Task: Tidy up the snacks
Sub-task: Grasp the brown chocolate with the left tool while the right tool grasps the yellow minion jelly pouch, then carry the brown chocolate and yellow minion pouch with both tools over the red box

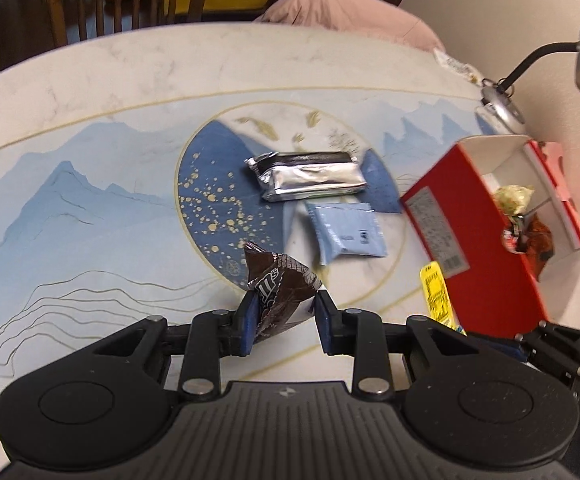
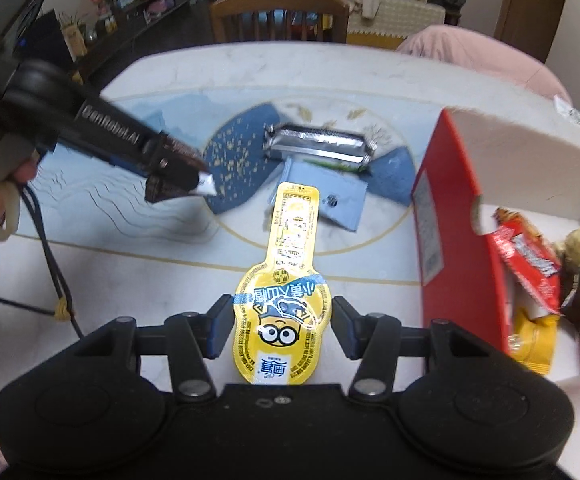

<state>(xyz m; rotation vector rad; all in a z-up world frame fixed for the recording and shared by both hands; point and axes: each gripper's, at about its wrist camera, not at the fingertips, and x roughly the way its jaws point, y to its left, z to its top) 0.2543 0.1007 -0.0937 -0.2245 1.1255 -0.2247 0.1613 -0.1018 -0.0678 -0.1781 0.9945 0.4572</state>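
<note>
Here, red box rim open — table edge bare.

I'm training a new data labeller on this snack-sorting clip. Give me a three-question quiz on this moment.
1. True or false: the left gripper holds a brown snack packet.
2. What does the right gripper carry? A) a silver packet B) a yellow cartoon pouch C) a blue sachet
3. Fill in: the silver packet and blue sachet lie on the ____, left of the red box.

Key: 1 true; 2 B, the yellow cartoon pouch; 3 table.
</note>
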